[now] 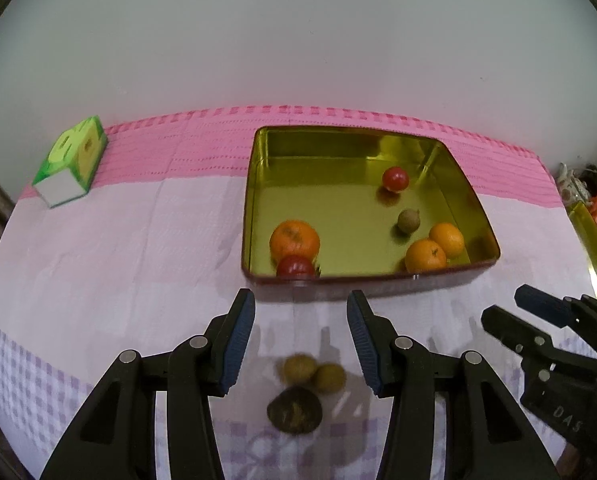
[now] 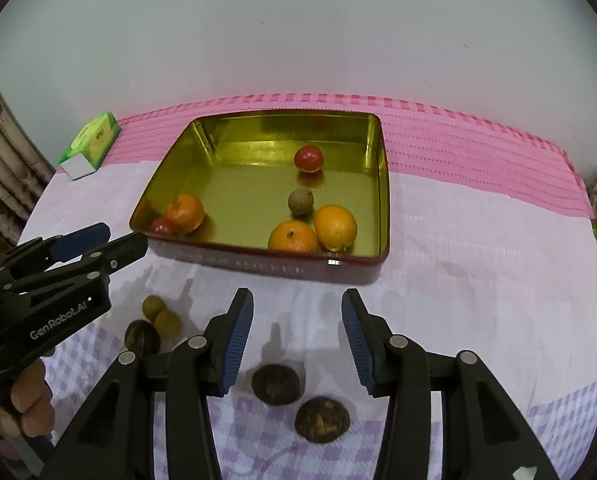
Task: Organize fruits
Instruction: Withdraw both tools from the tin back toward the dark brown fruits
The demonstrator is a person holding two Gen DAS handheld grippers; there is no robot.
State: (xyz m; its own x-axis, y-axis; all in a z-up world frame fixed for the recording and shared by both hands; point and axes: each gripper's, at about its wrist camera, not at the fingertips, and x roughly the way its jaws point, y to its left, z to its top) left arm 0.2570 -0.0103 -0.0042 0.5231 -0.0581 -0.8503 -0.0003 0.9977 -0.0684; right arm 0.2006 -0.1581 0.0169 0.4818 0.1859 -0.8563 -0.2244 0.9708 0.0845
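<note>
A gold-lined tin (image 1: 338, 285) (image 2: 258, 265) on the cloth holds three oranges (image 1: 294, 240), two red fruits (image 1: 395, 179) and one small brown fruit (image 1: 408, 221). My left gripper (image 1: 300, 298) is open and empty in front of the tin. Below it lie two small olive-brown fruits (image 1: 299, 369) and a dark round fruit (image 1: 294, 410). My right gripper (image 2: 296, 296) is also open and empty, above two dark round fruits (image 2: 276, 384) (image 2: 322, 420). The left gripper (image 2: 126, 236) shows at the left of the right wrist view. The right gripper (image 1: 502, 306) shows at the right of the left wrist view.
A green tissue box (image 1: 72, 160) (image 2: 92, 140) stands at the table's far left by the wall. A gold-coloured metal piece (image 1: 594, 240) lies at the right edge. A person's hand (image 2: 30, 404) holds the left gripper's handle. A pink and lilac checked cloth (image 1: 118, 240) covers the table.
</note>
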